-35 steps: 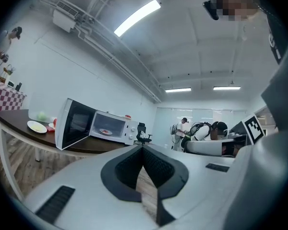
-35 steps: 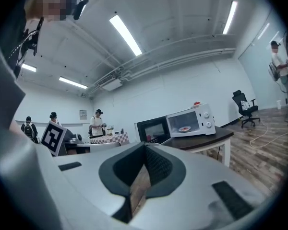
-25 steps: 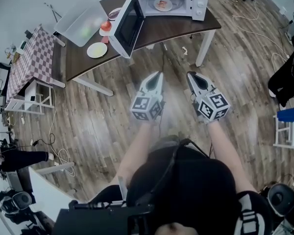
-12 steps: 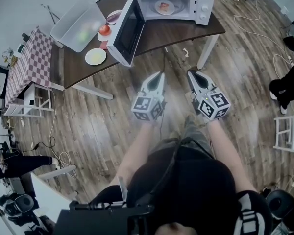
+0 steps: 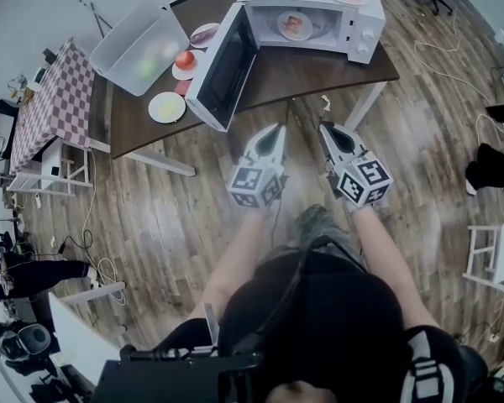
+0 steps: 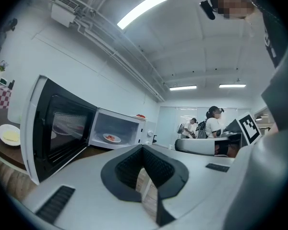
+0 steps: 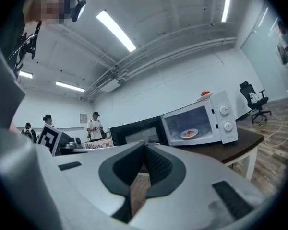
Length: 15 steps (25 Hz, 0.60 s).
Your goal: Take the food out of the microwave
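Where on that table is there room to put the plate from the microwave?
The bare strip of table in front of the microwave, right of its open door. Left of the door is crowded: a bin, a tomato and plates.

Clad in a short-sleeved black top (image 5: 344,326) with white lettering (image 5: 420,368) on the right sleeve. Crossed down the front by a thin black cable (image 5: 292,285). Shod in a grey shoe (image 5: 317,221). Fitted with a left tool (image 5: 277,128) and a right tool (image 5: 324,128), both pale grey wedge-shaped shells narrowing to a point. Lined inside the jaws with black ribbed pads (image 6: 157,166) set in a dark, rounded surround. Marked on the grey shells with small dark slotted insets (image 6: 55,202). Capped at the rear with a left marker cube (image 5: 255,187) and a right marker cube (image 5: 363,181), faced with black-and-white square patterns on white borders.
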Tool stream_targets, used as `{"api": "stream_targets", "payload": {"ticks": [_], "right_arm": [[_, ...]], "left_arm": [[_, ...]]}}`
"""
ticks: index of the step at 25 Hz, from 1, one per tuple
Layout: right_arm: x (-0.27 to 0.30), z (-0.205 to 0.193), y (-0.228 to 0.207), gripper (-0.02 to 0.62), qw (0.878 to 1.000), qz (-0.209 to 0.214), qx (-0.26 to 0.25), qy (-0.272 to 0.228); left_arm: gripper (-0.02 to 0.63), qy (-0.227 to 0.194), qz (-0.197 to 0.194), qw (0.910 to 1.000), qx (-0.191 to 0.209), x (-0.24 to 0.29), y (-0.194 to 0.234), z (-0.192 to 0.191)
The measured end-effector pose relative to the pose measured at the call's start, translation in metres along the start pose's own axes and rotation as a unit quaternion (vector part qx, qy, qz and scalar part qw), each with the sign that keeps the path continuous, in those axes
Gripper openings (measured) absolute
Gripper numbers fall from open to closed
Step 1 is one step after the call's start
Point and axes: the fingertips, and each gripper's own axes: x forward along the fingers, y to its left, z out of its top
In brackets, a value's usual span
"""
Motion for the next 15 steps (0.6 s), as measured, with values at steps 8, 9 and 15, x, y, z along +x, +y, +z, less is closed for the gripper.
{"api": "stream_targets", "payload": {"ticks": [8,9,15], "right_arm": [[0.045,0.009,-0.037,0.002,1.0,0.018,0.001,0.013],[0.05,0.01,-0.042,0.002,1.0,0.019,0.001,0.015],[0.074,0.014,-0.071,0.002,0.999,0.024,0.007,0.024]], "left_arm": [[0.0,-0.001,0.018,0.9998,-0.008,0.051,0.027,0.003],[0.0,0.0,0.02,0.9998,-0.009,0.057,0.03,0.003],[0.0,0.005,0.032,0.9994,-0.014,0.089,0.044,0.002]]}}
